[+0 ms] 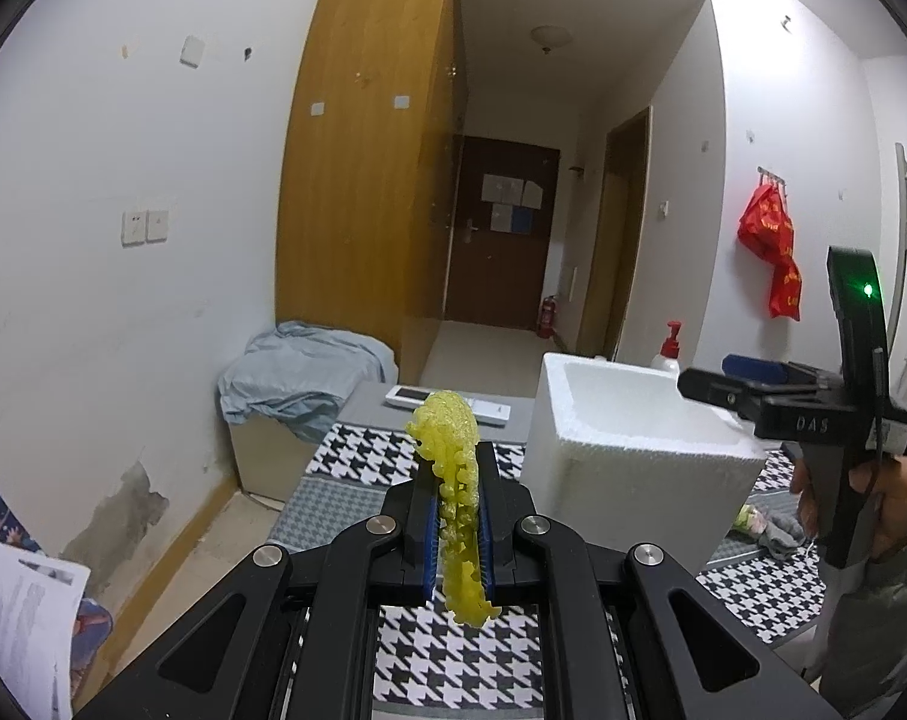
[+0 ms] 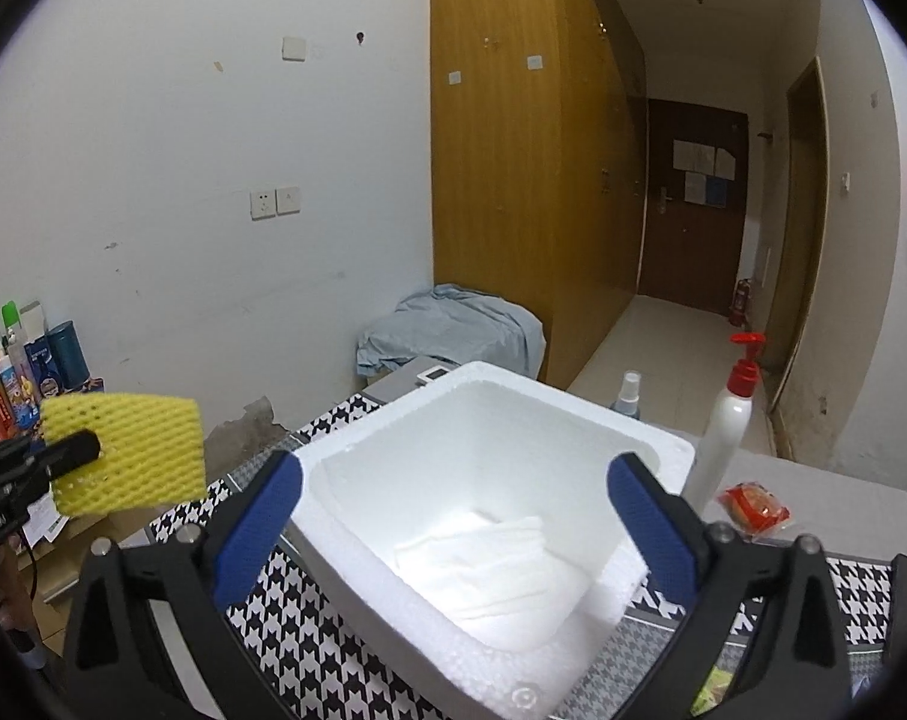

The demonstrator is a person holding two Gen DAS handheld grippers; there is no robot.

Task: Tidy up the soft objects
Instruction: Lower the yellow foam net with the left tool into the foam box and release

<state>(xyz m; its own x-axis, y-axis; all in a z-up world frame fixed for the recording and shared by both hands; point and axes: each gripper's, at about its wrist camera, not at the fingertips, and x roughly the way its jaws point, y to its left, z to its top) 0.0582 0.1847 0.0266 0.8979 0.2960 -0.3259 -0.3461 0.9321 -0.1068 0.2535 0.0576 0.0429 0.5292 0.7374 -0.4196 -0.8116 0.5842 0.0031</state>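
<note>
Hovering wide open and empty at lower centre, the right gripper (image 2: 453,516) overlooks a white cloth (image 2: 495,564) already in the foam box (image 2: 579,402); the left gripper (image 1: 458,501), clamped shut, holds yellow foam netting (image 1: 447,426) not yet stowed.

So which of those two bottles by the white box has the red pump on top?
The tall white bottle, standing right beside the foam box. The small spray bottle behind it is clear bluish with a pale cap.
</note>
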